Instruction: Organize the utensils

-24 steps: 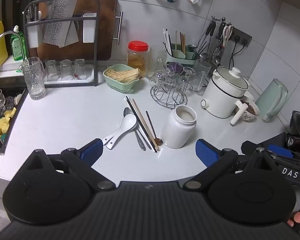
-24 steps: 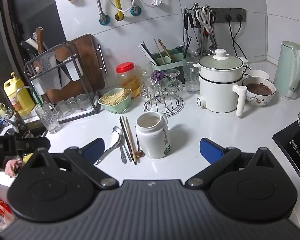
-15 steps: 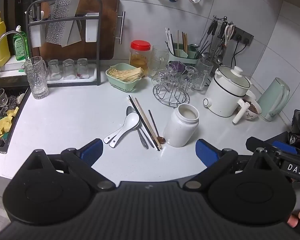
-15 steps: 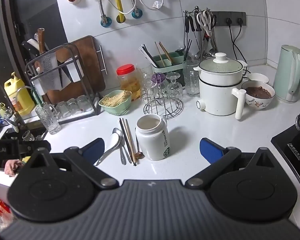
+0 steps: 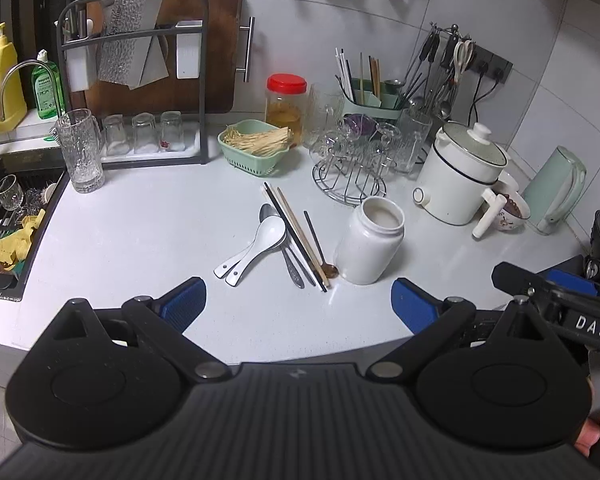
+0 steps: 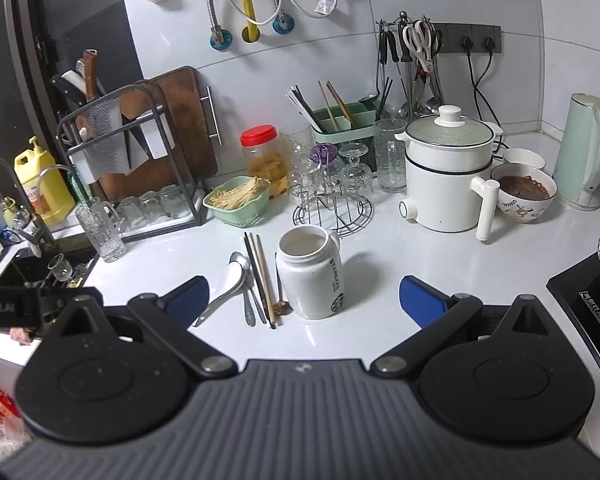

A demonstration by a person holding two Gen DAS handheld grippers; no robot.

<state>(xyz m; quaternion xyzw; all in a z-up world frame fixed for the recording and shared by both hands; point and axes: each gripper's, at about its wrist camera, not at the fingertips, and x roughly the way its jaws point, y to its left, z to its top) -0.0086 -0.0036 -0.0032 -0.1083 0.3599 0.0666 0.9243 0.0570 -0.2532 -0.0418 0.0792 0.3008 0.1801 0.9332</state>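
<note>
Here the loose utensils lie in a tight cluster on the white worktop [image 5: 140, 240], just left of the white mug [image 5: 370, 240]: two white ceramic spoons [image 5: 256, 248] nested together, a metal spoon [image 5: 284, 248] partly under them, a pair of chopsticks [image 5: 296, 236] and a slim dark-handled spoon [image 5: 318, 242] whose bowl almost touches the mug's base. Their long axes all run roughly away from the viewer, tilted a little, so they lie nearly lengthwise to a claw coming in from the near edge. The left claw [image 5: 298, 306] hangs above the near edge with its blue pads spread wide and nothing between them; the cluster sits ahead of it, close to centre. The right claw [image 6: 304, 300] is likewise fully released and empty, with the mug [image 6: 310, 276] straight ahead and the utensils off toward its left finger. By my judgement the left claw is better placed for the utensils and the right for steadying the mug, though a grip across the thin handles would probably need a turn of the wrist.
</note>
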